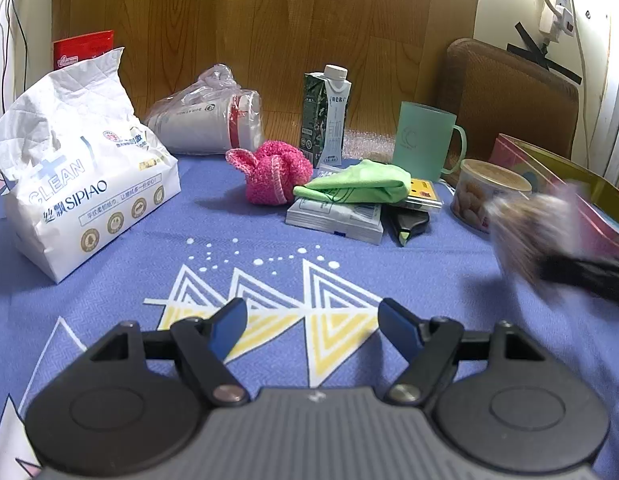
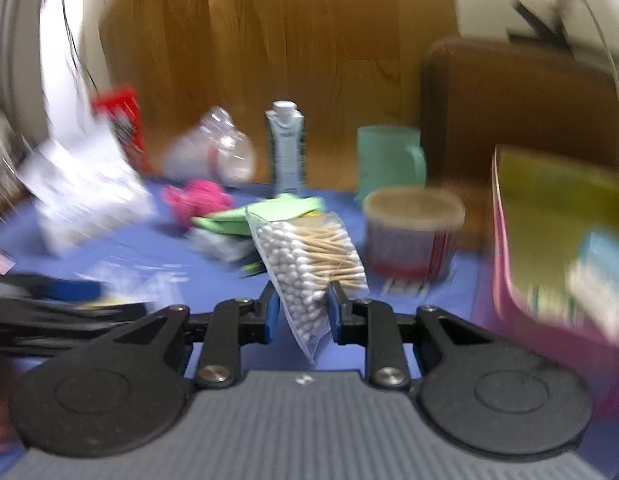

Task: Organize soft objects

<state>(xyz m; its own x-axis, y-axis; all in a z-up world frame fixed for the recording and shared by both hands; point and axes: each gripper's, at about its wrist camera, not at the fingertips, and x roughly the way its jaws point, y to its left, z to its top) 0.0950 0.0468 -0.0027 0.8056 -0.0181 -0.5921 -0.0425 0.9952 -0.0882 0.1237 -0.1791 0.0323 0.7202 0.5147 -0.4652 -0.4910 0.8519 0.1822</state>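
The right hand-held gripper (image 2: pixel 302 312) clamps a clear plastic bag of wooden cotton swabs (image 2: pixel 309 264) above the blue patterned counter (image 2: pixel 213 276). The left hand-held gripper (image 1: pixel 312 320) stands wide, holding nothing, facing a pink crocheted pouch (image 1: pixel 269 176).

I'm seeing a blue-violet tablecloth (image 1: pixel 109 280) carrying white-and-yellow triangles and white dots at lower centre. At left, a white tissue pack (image 1: pixel 77 184) is showing pale blue lettering. A bright pink knitted piece (image 1: pixel 269 176) is sitting mid-frame beside a lime green cloth (image 1: pixel 357 186). A mint green mug (image 1: pixel 423 142) is standing right of centre. White-tipped, tan-stemmed cotton swabs (image 2: pixel 309 264) are filling a clear bag.
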